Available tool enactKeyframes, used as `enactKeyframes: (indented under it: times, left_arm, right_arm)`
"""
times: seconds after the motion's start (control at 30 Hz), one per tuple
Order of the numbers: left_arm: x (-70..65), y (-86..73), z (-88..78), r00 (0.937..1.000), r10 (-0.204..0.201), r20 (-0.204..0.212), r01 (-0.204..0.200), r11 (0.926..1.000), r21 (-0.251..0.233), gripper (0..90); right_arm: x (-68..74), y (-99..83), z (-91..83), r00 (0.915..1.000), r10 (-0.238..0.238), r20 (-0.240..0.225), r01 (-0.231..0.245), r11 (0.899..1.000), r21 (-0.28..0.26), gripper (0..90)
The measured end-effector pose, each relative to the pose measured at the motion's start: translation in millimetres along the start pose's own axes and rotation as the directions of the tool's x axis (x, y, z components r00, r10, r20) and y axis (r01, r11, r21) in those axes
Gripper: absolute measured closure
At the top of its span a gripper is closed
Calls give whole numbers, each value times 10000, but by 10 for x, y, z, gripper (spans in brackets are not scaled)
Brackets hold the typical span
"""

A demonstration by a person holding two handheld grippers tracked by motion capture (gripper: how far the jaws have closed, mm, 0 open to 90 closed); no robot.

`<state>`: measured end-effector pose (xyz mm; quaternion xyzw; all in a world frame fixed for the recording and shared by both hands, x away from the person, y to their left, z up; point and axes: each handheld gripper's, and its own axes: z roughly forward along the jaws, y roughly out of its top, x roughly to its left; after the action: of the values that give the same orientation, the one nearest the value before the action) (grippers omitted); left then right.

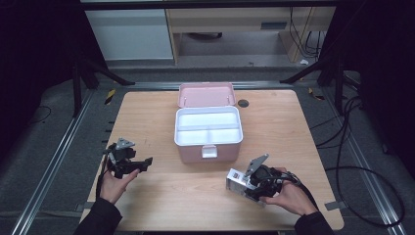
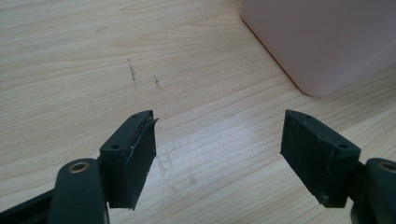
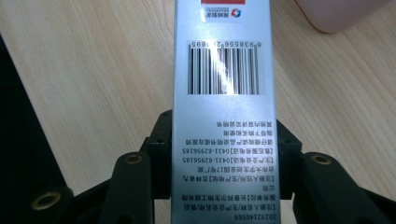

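Surface: pale wood-grain table [image 1: 161, 196] with rounded corners, standing on dark floor mats between metal rails. High view, near edge first: at 7 o'clock the left gripper [image 1: 147, 161], held in a dark-sleeved hand, jaws spread wide with nothing between them; at 5 o'clock the right gripper [image 1: 243, 182], its jaws on either side of a silver carton [image 1: 236, 179] that lies low over the table, just in front of the pink box [image 1: 208, 128]. No earlier frame to compare, so motion not noted. Table centre: the pink box, lid up and tilted back toward 12 o'clock, with a white tray insert split into one long compartment and two smaller ones, all bare, and a white latch on the near wall. Beyond it at about 1 o'clock, a small dark round cap [image 1: 243, 103] in the tabletop. Far room: light wooden furniture, a white cabinet, black cables trailing at 3 o'clock, black frame struts to both sides. Left gripper view adds: faint dark scuff marks [image 2: 133, 74] on the wood at 11 o'clock and a rounded corner of the box at 1 o'clock; both pads bare. Right gripper view adds: the carton's face, with barcode [image 3: 223, 67], printed text and a red band at 12 o'clock; the pads appear pressed to the carton's two long sides, though the contact line itself is partly hidden.
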<state>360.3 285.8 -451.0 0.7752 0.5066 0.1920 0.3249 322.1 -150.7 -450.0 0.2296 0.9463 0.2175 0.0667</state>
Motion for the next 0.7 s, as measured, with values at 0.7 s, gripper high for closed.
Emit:
enactKeyframes:
  times: [0.7]
  left_arm:
    - [-18,-1,4,9999,-80,69,80,10000,15,268]
  right_arm:
    - [-625,-521,-240,8491,4693,2423,-4586,8827,-1026,548]
